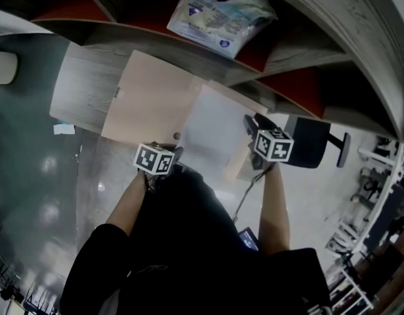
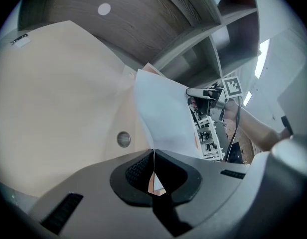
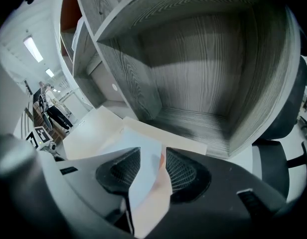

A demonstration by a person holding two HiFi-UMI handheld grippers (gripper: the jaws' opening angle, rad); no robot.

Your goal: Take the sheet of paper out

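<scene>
- Beige folder (image 1: 149,104) lies on the grey wooden shelf (image 1: 84,87) in the upper middle of the head view. The white sheet of paper (image 1: 215,133) sticks out of its right side. The left gripper (image 1: 174,153) sits at the folder's lower edge, and the right gripper (image 1: 252,127) at the sheet's right edge.
- Left gripper view: the jaws are pressed together on the folder's (image 2: 59,93) thin edge, just beside the snap button (image 2: 123,139). A corner of the sheet (image 2: 161,116) runs down into the same pinch, and I cannot tell whether it is caught too. This grip should anchor the folder alone; a trapped corner would likely tear or drag the folder along.
- Right gripper view: the jaws stand spread, with the white sheet (image 3: 138,158) and a beige layer between them, neither pressed. The better move is probably to close on the white sheet only, well in from its edge. Then draw it out flat and slowly, away from the left gripper.
</scene>
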